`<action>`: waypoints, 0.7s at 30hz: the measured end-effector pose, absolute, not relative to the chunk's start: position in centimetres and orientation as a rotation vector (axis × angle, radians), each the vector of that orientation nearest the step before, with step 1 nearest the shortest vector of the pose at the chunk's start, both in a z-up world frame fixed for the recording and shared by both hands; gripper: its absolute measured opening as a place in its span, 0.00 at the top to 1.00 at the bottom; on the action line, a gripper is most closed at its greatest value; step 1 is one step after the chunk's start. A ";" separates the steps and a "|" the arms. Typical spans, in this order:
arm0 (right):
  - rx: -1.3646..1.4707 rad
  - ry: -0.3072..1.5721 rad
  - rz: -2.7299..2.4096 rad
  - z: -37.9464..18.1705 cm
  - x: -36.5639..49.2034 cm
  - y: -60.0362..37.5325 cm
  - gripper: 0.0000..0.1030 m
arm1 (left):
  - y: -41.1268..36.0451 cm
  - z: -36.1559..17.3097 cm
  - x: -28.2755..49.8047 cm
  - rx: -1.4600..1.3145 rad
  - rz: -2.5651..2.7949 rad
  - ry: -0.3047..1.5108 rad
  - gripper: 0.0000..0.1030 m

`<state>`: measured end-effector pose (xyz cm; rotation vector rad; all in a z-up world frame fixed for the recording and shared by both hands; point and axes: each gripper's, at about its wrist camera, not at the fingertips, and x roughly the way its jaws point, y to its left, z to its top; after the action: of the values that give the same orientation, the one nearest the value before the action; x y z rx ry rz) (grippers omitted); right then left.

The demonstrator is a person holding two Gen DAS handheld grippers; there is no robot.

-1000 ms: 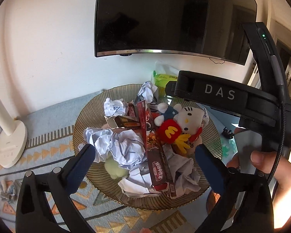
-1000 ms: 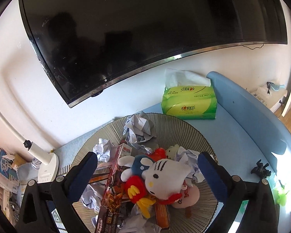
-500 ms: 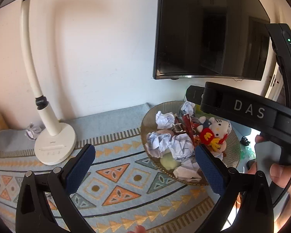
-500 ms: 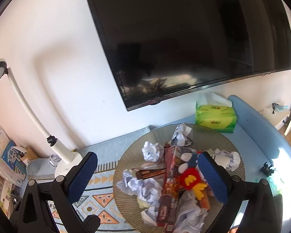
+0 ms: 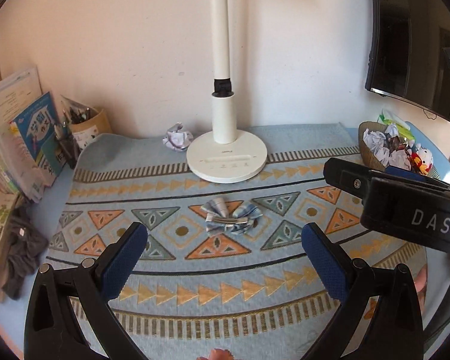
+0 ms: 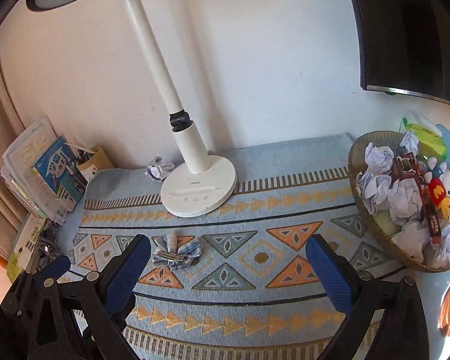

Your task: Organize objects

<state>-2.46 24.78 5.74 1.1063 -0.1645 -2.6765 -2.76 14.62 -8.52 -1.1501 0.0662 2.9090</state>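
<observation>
A blue plaid bow hair clip (image 5: 231, 217) (image 6: 177, 250) lies on the patterned mat, in front of the lamp base. A crumpled paper ball (image 5: 177, 139) (image 6: 159, 169) sits by the wall, left of the lamp. The round wire basket (image 5: 367, 151) (image 6: 355, 207) at the right holds paper balls, snack wrappers and plush toys. My left gripper (image 5: 225, 258) is open and empty, with the bow just beyond its fingertips. My right gripper (image 6: 229, 267) is open and empty too, the bow beside its left finger (image 6: 132, 267).
A white desk lamp (image 5: 226, 159) (image 6: 198, 190) stands at the mat's back middle. Books (image 5: 18, 138) and a pen holder (image 5: 85, 124) crowd the left edge, with a dark cloth (image 5: 21, 255) below. A monitor (image 6: 411, 33) and a green tissue box (image 6: 424, 135) are at the right.
Both views have swung left, away from the basket, and now face the mat, the lamp and the plaid bow. Both grippers stay open and empty.
</observation>
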 end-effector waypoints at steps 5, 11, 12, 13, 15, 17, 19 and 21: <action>1.160 0.008 -2.739 2.9 0.2 22.9 0.00 | 11.7 -10.4 -1.7 -1.212 2.896 -0.042 0.01; 1.257 0.046 -2.756 -1.9 1.3 23.6 0.00 | 11.4 -13.4 -0.5 -1.359 2.847 -0.064 0.00; 1.273 0.055 -2.749 -2.6 1.4 23.7 0.00 | 11.3 -12.6 0.4 -1.381 2.848 -0.052 0.00; 1.294 0.064 -2.738 -3.1 1.3 23.8 0.00 | 11.5 -13.2 0.4 -1.394 2.845 -0.036 0.00; 1.316 0.102 -2.740 -4.0 1.3 23.7 0.00 | 11.6 -13.0 1.0 -1.436 2.838 -0.001 0.00; 1.297 0.003 -2.740 -4.5 1.6 24.3 0.00 | 11.3 -12.9 1.1 -1.461 2.817 -0.027 0.00; 1.327 -0.108 -2.713 -5.4 1.5 25.2 0.00 | 11.2 -13.0 1.1 -1.463 2.809 -0.023 0.00; 1.361 -0.116 -2.746 -5.8 1.3 25.4 0.00 | 11.0 -13.0 1.1 -1.464 2.808 -0.029 0.00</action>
<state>1.26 25.42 -5.77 1.3606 -0.1159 -2.7460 1.06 11.04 -13.00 -1.4644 -0.0291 2.8081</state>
